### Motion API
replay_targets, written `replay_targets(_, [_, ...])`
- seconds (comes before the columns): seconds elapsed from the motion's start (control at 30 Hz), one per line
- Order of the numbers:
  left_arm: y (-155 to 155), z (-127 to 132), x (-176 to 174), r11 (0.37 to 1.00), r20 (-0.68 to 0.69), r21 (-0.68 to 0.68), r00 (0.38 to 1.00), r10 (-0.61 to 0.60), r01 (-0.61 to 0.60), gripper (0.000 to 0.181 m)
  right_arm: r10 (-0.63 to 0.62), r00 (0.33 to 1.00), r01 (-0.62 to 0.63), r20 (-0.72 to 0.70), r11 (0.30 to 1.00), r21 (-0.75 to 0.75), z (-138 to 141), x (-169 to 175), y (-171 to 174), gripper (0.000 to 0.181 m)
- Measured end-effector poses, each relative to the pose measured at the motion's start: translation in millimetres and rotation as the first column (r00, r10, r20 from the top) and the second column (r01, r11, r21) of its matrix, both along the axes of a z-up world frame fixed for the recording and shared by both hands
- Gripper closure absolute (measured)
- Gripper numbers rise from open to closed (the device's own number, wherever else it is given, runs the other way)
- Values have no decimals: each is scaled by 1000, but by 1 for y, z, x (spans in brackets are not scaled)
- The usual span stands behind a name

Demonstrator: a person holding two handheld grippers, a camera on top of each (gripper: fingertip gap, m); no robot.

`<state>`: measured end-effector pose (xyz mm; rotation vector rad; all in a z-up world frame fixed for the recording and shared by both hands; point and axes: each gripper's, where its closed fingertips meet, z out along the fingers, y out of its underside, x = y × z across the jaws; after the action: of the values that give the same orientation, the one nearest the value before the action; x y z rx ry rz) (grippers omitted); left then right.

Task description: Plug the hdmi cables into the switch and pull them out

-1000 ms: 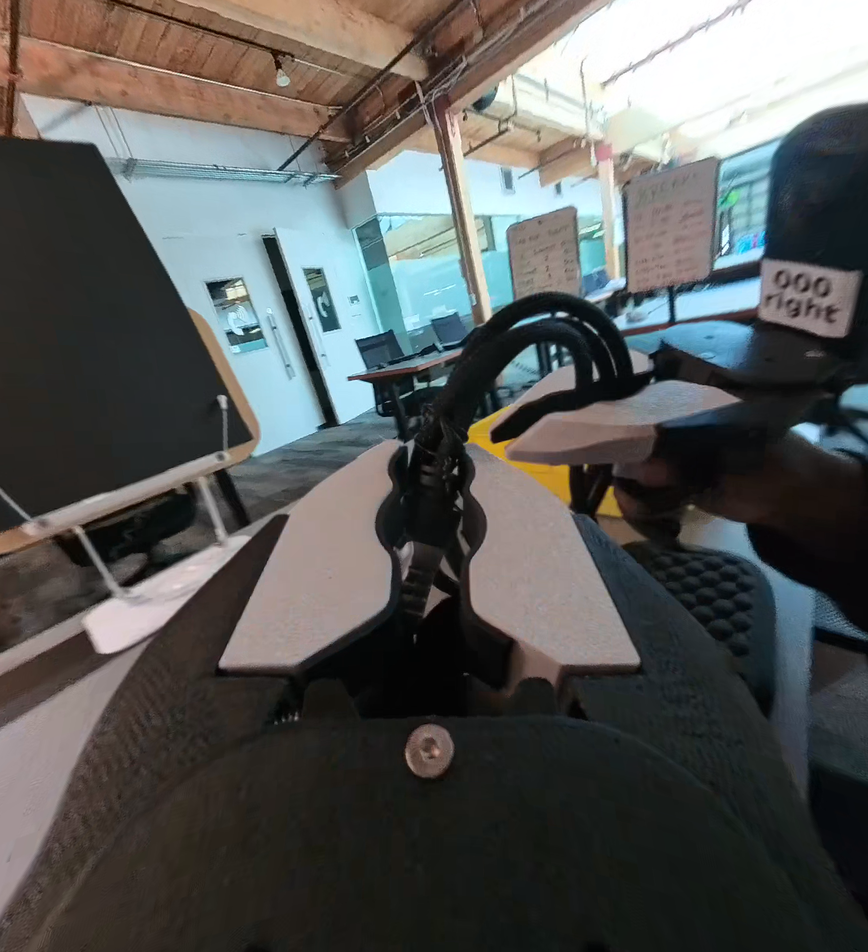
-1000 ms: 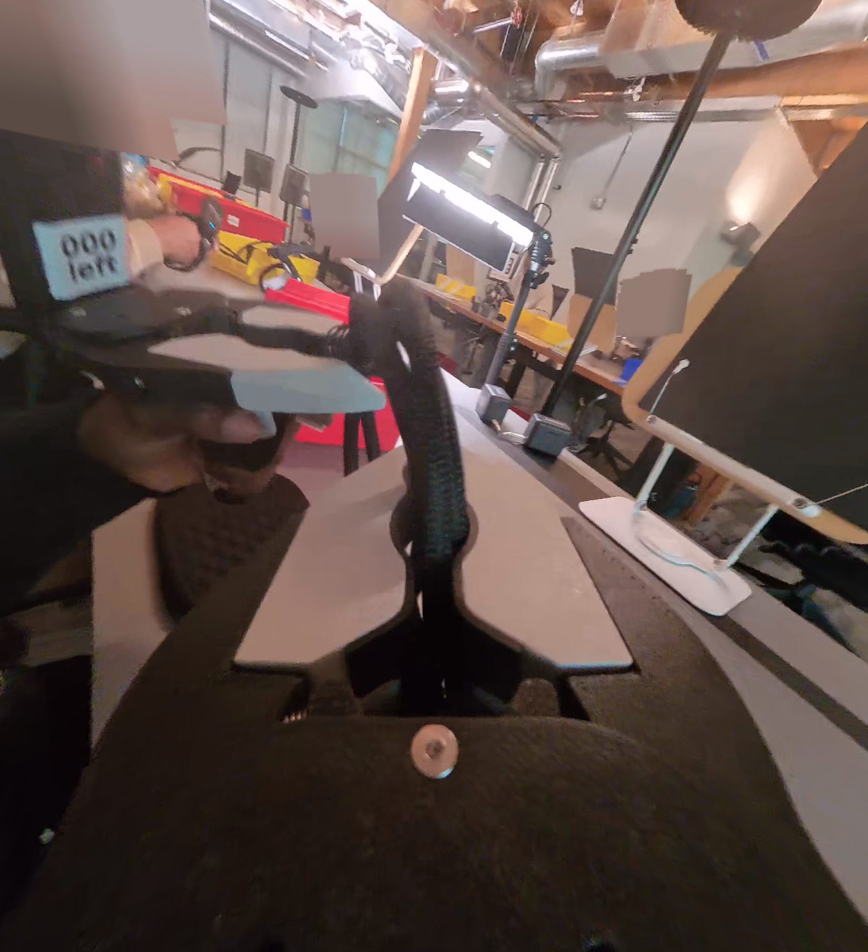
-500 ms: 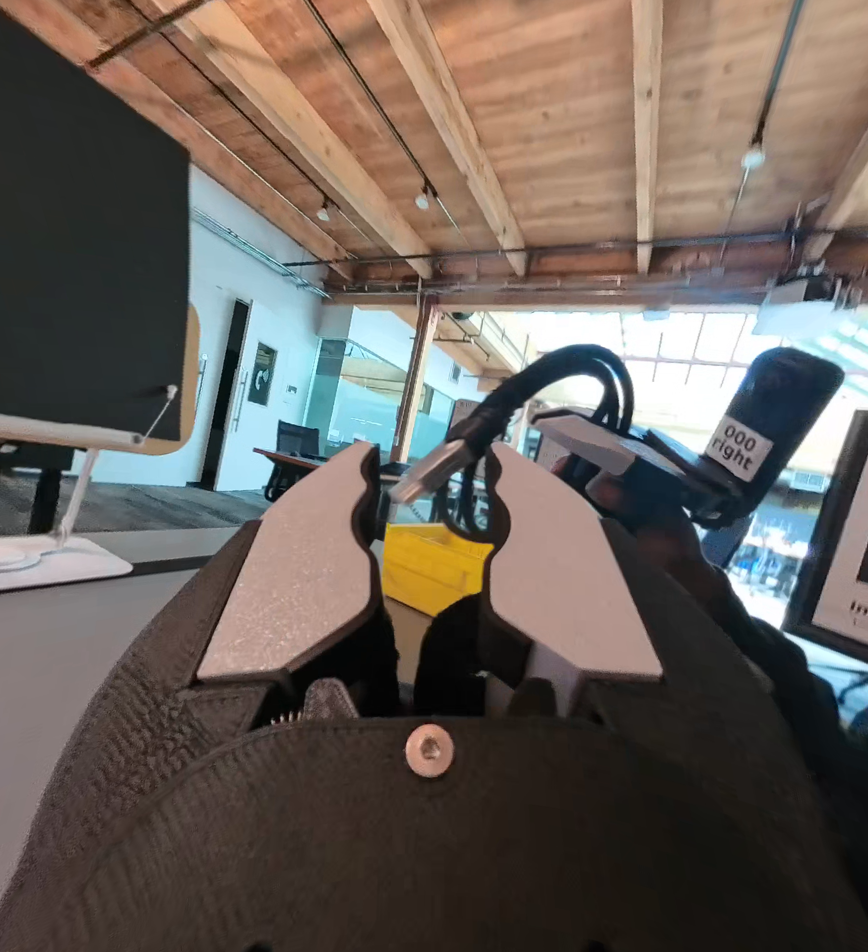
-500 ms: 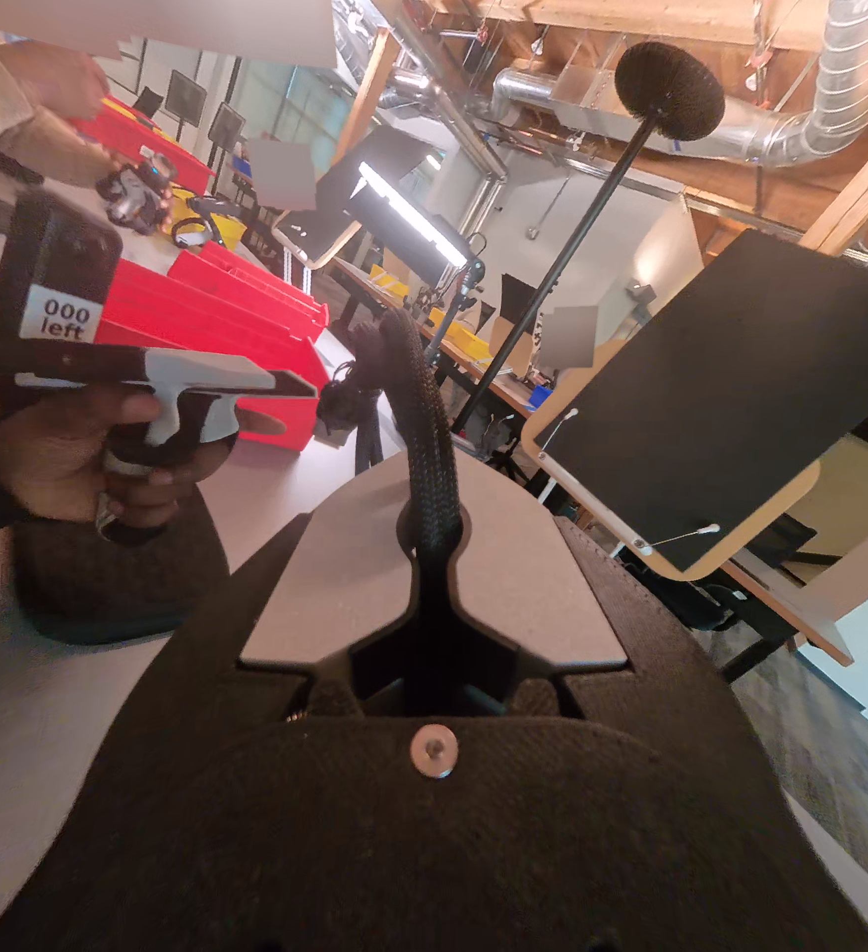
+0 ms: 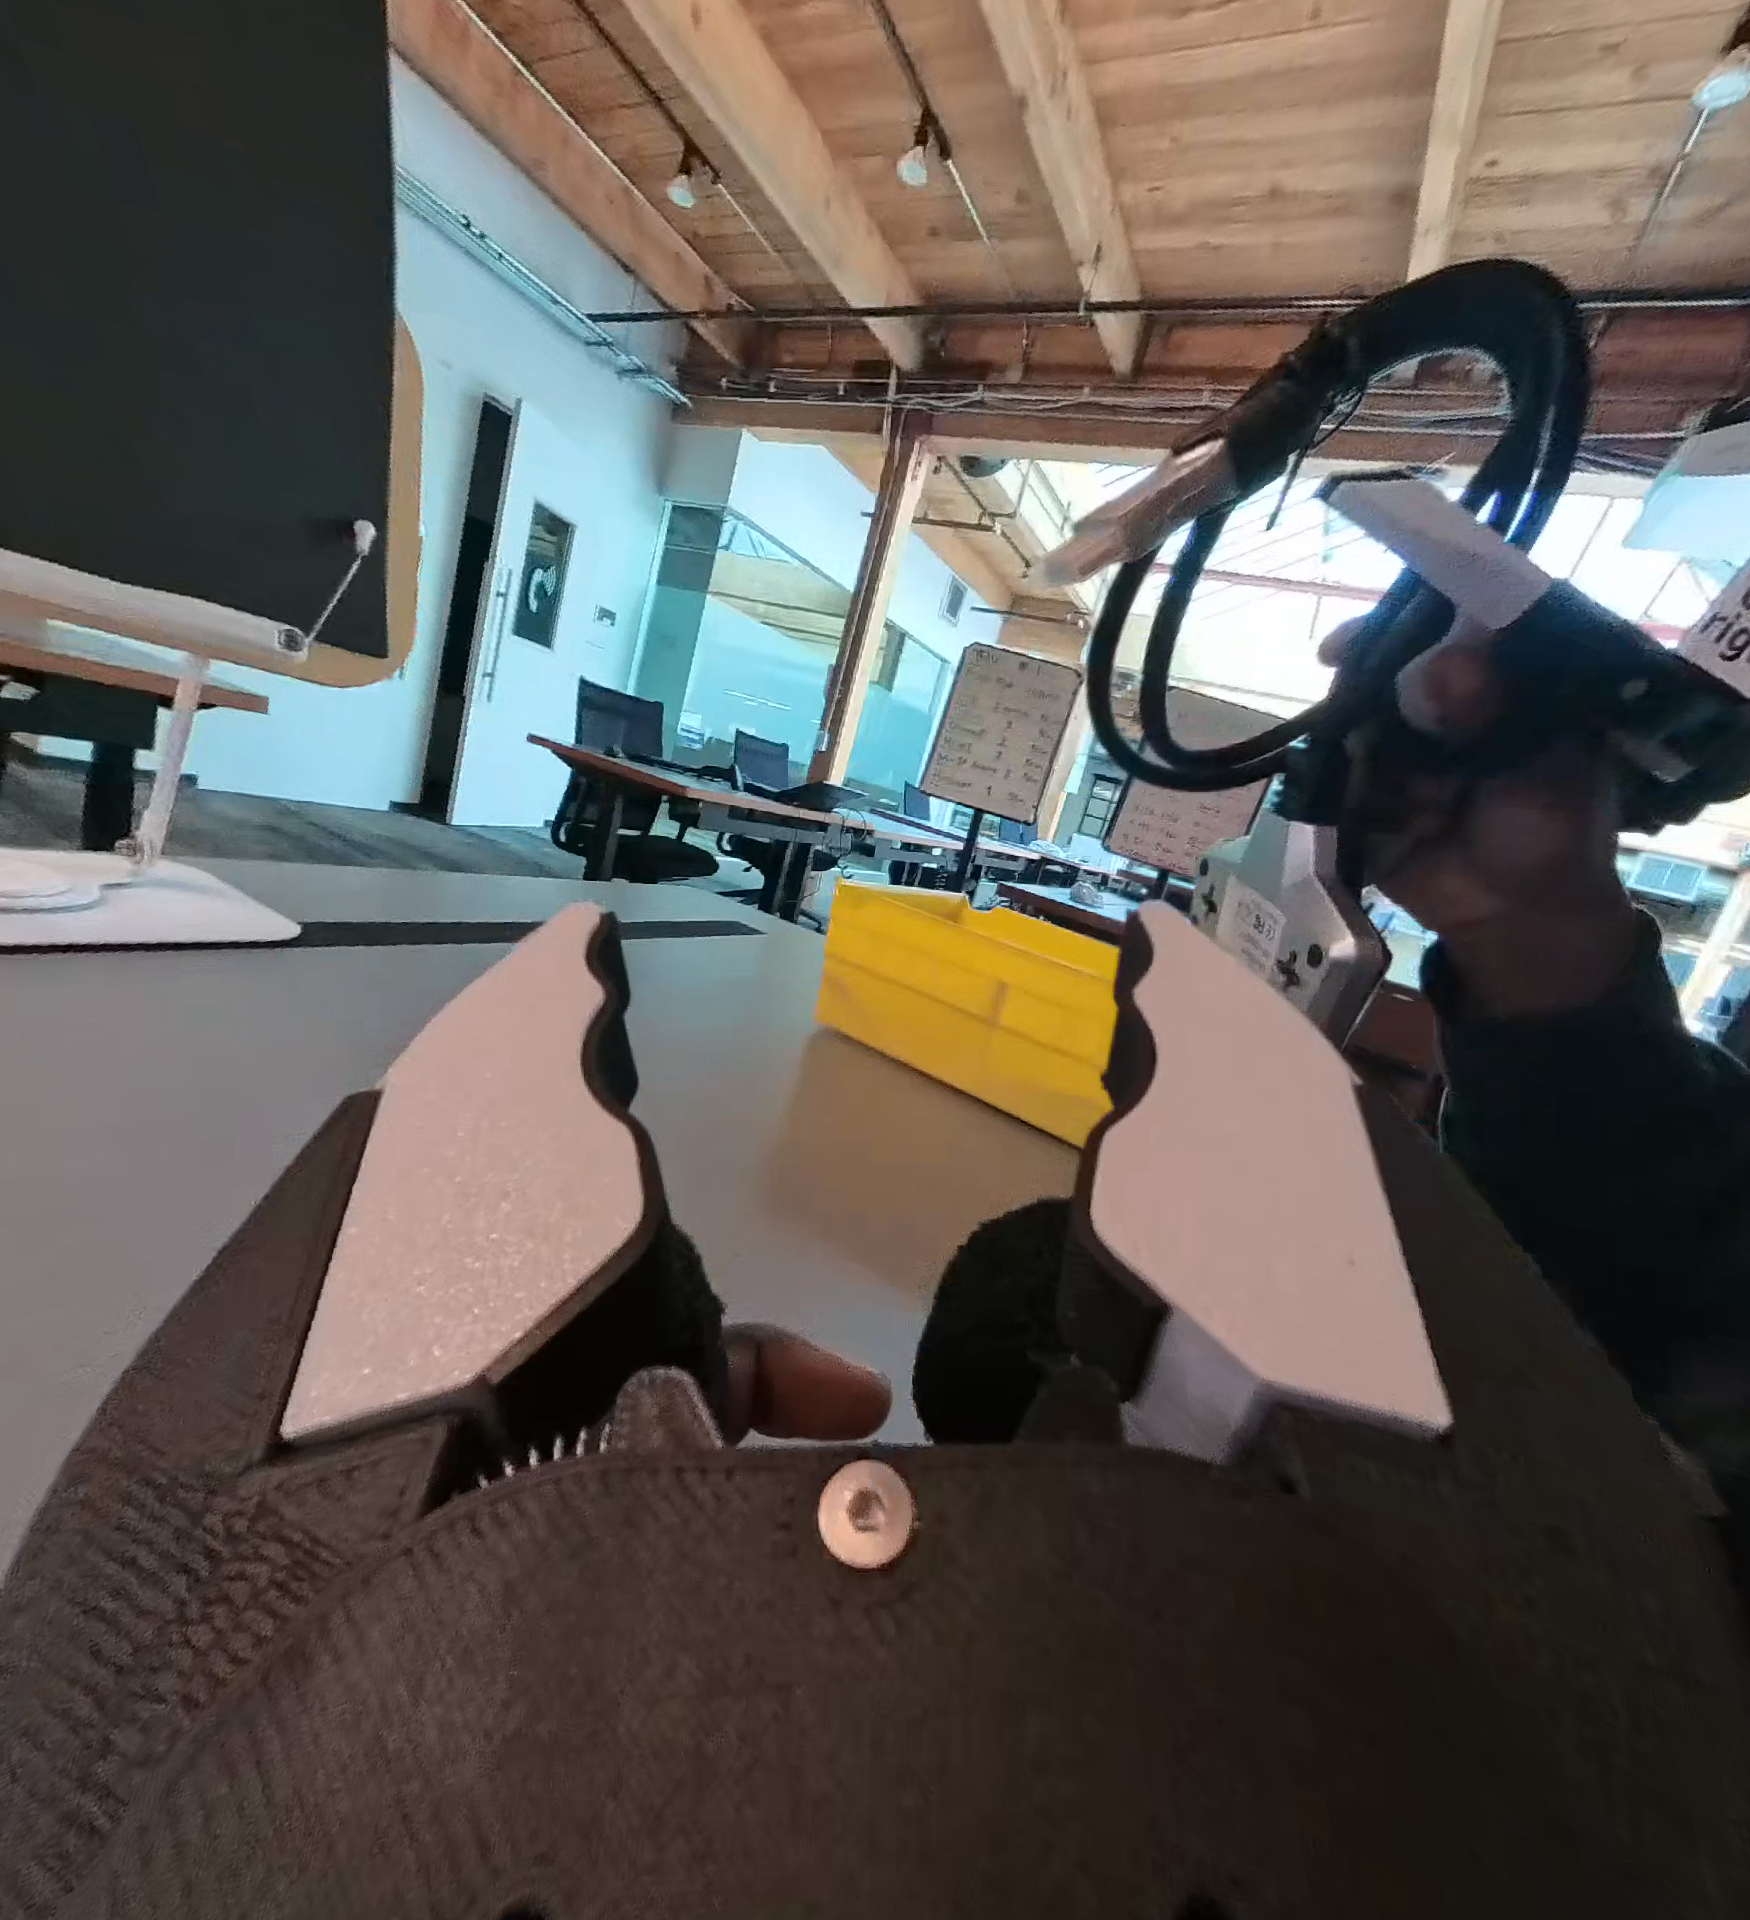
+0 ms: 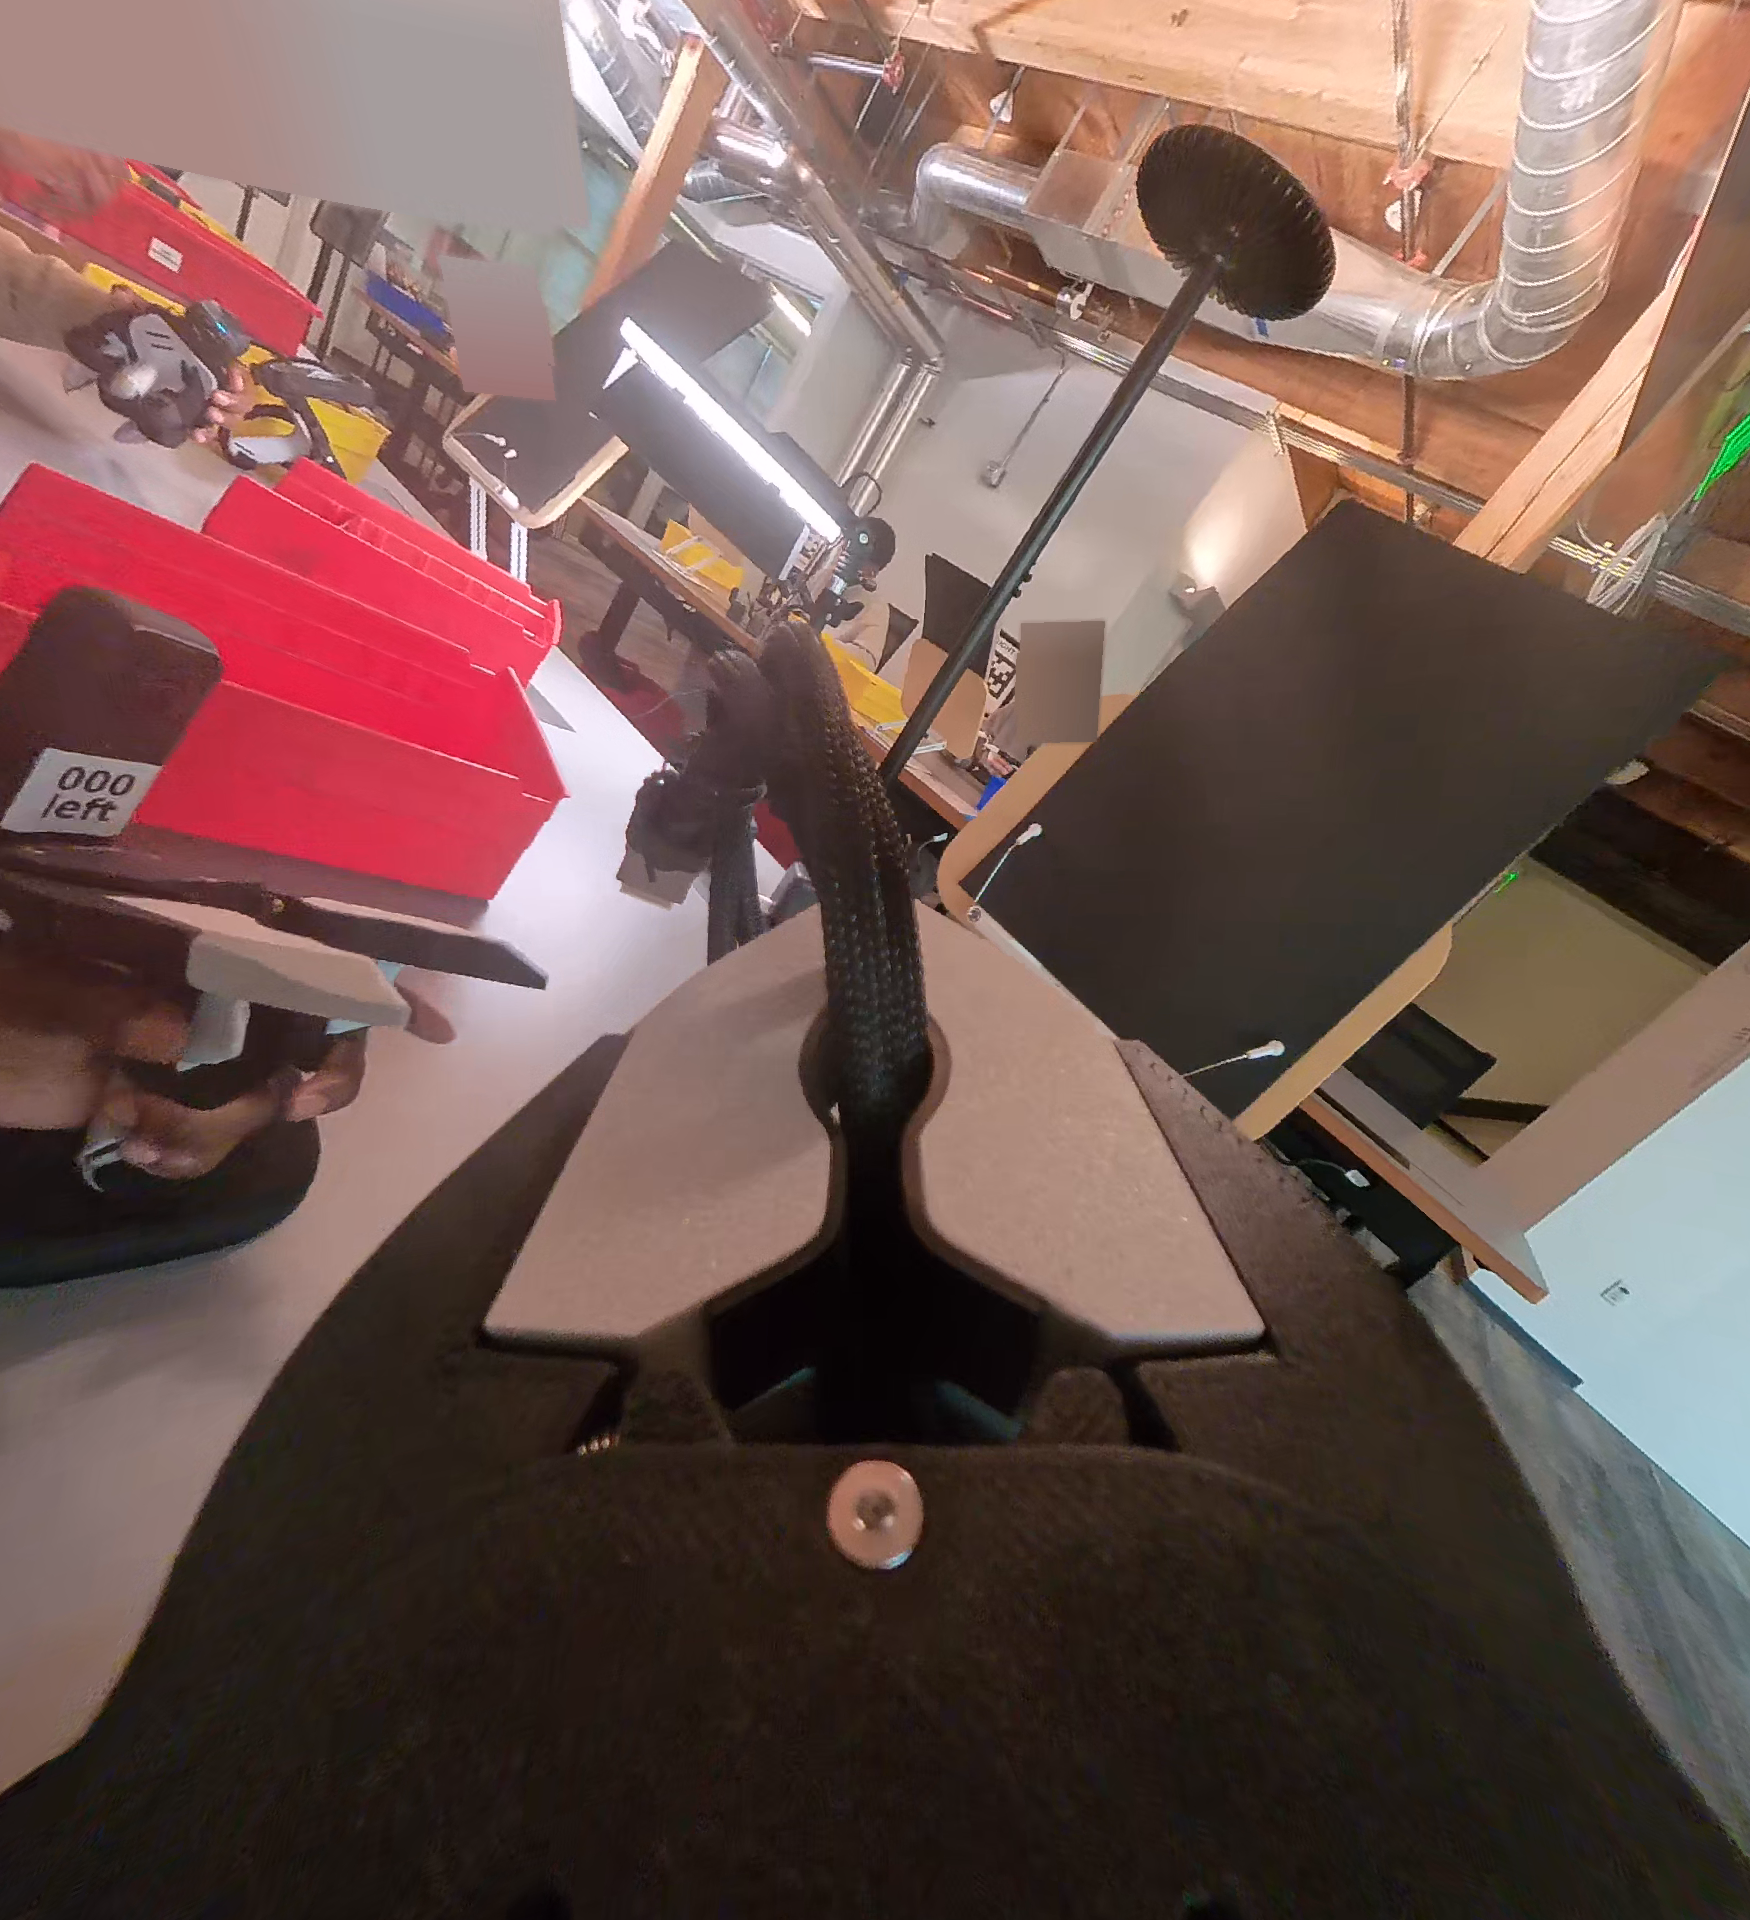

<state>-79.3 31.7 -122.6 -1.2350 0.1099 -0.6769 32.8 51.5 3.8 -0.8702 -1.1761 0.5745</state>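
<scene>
My right gripper (image 6: pixel 866 935) is shut on a coiled black braided hdmi cable (image 6: pixel 866 894) and holds it in the air. In the left wrist view the same right gripper (image 5: pixel 1411 551) shows at the upper right with the cable loop (image 5: pixel 1349 520) and its silver plug (image 5: pixel 1131 520) pointing left. My left gripper (image 5: pixel 866 966) is open and empty, low over the grey table (image 5: pixel 227 1091). It also shows in the right wrist view (image 6: pixel 414 977) at the left, below the cable. No switch is in view.
A yellow bin (image 5: pixel 964 997) sits on the table ahead of my left gripper. Red bins (image 6: pixel 331 675) stand at the left in the right wrist view. A black board on a white stand (image 5: pixel 123 312) is at the far left. A black pole (image 6: pixel 1058 540) rises behind.
My left gripper let go of the cable, opened wide and dropped away from it. My right gripper kept its hold and lifted the coil up and to the right.
</scene>
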Motion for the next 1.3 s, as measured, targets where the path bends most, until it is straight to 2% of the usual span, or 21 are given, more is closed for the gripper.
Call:
replay_targets(0.2, [2,-4,-1,1000,9,-22,1000,4,-3,104,-7,1000,6,-10,1000,-7,5,2,7,178])
replay_targets(0.53, [-1,-3,3,1000,-12,2,1000,-8,8,110,-8,1000,8,1,1000,-17,0,0,7,178])
replay_targets(0.9, [1,-2,1,1000,-19,6,1000,-10,11,111,-36,999,36,-6,999,-4,11,9,15,178])
replay_targets(1.1, [1,-2,4,1000,-34,9,999,-10,10,112,-70,998,70,-6,997,11,23,15,28,178])
replay_targets(1.3, [0,-4,7,1000,-40,1,999,-5,5,112,-170,985,170,-4,985,30,48,38,61,177])
